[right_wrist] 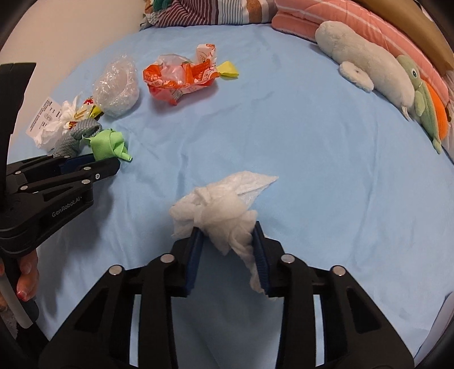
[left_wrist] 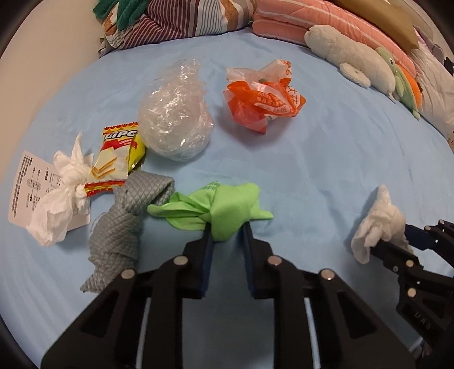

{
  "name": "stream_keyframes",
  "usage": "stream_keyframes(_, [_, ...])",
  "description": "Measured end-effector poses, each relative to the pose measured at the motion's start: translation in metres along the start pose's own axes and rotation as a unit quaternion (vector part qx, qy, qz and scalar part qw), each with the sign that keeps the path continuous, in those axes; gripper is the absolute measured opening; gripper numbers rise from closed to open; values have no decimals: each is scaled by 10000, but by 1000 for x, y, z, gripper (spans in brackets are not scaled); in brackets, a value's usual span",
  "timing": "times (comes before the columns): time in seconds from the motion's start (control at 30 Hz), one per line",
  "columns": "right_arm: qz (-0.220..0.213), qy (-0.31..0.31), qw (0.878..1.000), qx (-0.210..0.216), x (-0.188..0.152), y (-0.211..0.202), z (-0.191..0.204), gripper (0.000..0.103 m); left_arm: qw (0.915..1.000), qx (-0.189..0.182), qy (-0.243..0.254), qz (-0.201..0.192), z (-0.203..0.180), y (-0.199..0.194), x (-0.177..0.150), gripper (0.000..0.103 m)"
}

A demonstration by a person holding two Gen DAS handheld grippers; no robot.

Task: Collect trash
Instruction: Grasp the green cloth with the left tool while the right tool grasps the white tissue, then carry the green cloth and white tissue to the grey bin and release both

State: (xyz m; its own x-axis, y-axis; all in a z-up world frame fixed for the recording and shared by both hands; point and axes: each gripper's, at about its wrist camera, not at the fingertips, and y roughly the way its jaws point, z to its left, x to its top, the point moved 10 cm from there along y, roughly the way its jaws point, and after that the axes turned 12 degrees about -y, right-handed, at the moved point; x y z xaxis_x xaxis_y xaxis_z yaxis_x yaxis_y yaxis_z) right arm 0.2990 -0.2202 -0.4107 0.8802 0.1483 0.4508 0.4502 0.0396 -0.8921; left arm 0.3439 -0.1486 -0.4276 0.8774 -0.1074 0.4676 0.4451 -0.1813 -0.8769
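Trash lies on a blue bed sheet (left_wrist: 312, 159). My left gripper (left_wrist: 227, 230) is shut on a crumpled green cloth (left_wrist: 224, 210); the cloth also shows in the right wrist view (right_wrist: 109, 143). My right gripper (right_wrist: 227, 230) is shut on a crumpled white tissue (right_wrist: 224, 210), which also shows at the right of the left wrist view (left_wrist: 377, 224). Beside the green cloth lie a grey quilted rag (left_wrist: 124, 224), a white tissue wad (left_wrist: 62, 193), a yellow Lipo snack wrapper (left_wrist: 119, 153), a paper slip (left_wrist: 25, 181), a clear plastic bag (left_wrist: 176, 122) and an orange plastic bag (left_wrist: 264, 96).
Striped bedding (left_wrist: 181, 22) and a pink quilt (left_wrist: 326, 25) pile up at the far end. A grey plush seal (left_wrist: 349, 56) and a green plush toy (left_wrist: 400, 76) lie along the right edge. A pale wall (left_wrist: 48, 42) stands at the left.
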Motion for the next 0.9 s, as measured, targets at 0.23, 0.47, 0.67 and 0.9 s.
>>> stream_keyframes(0.23, [-203, 123, 9997, 28, 6, -10, -3, 23, 9996, -198, -170, 48, 1, -4, 3, 4])
stream_keyframes(0.47, [-347, 125, 9993, 73, 13, -19, -3, 23, 9990, -338, -280, -128, 1, -20, 10, 4])
stream_keyframes(0.67, [-465, 110, 9987, 159, 17, -25, 0, 23, 9982, -370, -379, -276, 3, -34, 15, 4])
stream_keyframes(0.9, [-654, 91, 9975, 242, 22, -39, 6, 23, 9981, -402, -304, -348, -5, -51, 7, 4])
